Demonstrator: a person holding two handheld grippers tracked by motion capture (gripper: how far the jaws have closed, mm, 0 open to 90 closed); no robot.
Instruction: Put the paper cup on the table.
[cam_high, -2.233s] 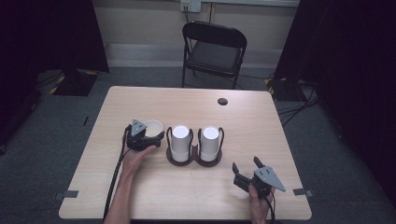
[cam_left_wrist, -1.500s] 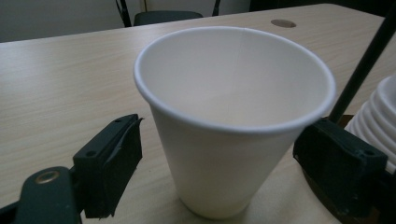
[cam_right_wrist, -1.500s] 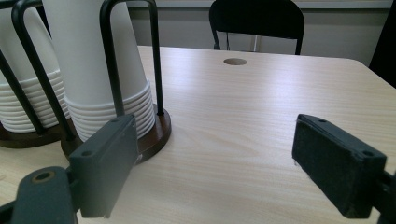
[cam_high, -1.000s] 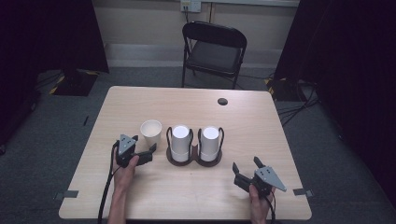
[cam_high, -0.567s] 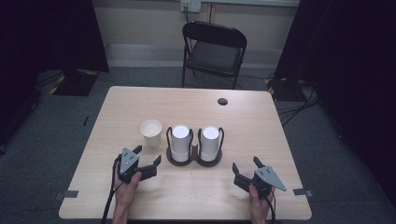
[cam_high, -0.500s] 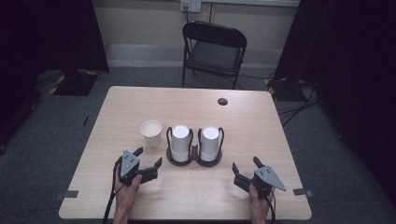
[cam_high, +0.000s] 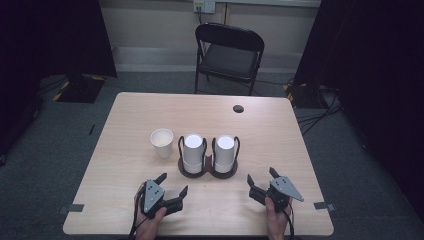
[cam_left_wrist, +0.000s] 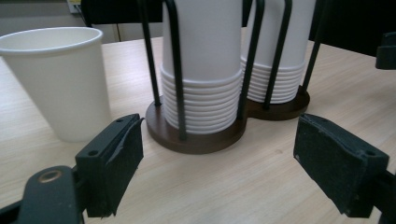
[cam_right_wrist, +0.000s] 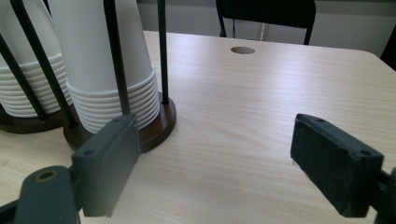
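Here, both grippers rest low on the pale wooden counter, left gripper and right gripper each with fingers spread wide and empty, near the dark double-ring holder of stacked white paper cups, a single white paper cup standing just beside its left ring.

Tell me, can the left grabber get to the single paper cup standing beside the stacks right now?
Probably yes. The left gripper is open, and the paper cup stands apart from the cup holder, with bare table between gripper and cup. Nothing seems to block the way.
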